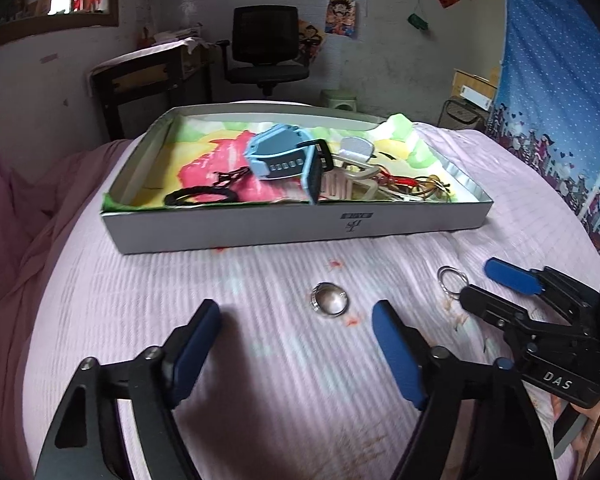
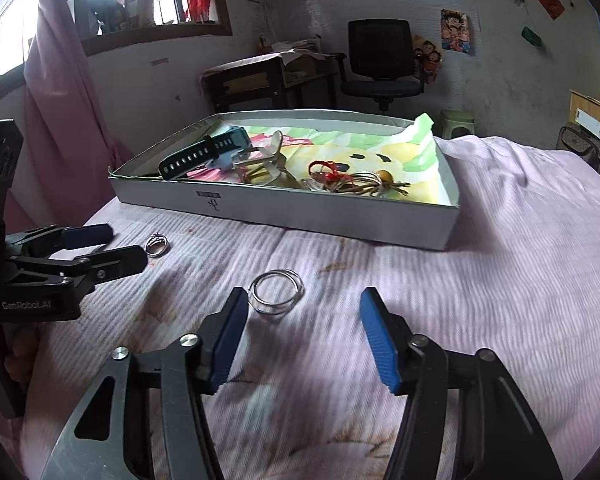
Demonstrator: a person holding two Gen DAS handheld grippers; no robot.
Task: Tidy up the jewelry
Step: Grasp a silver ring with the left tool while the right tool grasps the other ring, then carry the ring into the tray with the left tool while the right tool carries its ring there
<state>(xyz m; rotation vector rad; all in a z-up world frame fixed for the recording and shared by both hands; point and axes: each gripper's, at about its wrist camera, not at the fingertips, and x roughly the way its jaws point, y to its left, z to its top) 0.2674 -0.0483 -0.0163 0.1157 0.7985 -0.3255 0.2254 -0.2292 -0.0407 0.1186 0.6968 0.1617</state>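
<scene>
A silver ring [image 1: 329, 299] lies on the pink bedspread just ahead of my open left gripper [image 1: 296, 322]; it also shows in the right wrist view [image 2: 156, 244]. A thin silver double-loop ring [image 2: 276, 291] lies just ahead of my open right gripper [image 2: 304, 320], close to its left finger; it also shows in the left wrist view [image 1: 452, 279]. A shallow white box [image 1: 300, 226] beyond holds a blue watch [image 1: 280, 156], a black bracelet [image 1: 200, 196], a pale hair claw [image 1: 356, 176] and red and gold pieces [image 2: 352, 180]. Both grippers are empty.
The bed is covered with a pink ribbed spread [image 2: 500, 280]. A desk [image 1: 148, 76] and a black office chair [image 1: 266, 46] stand behind the box. A pink curtain [image 2: 60, 120] hangs at the left and a blue cloth [image 1: 560, 100] at the right.
</scene>
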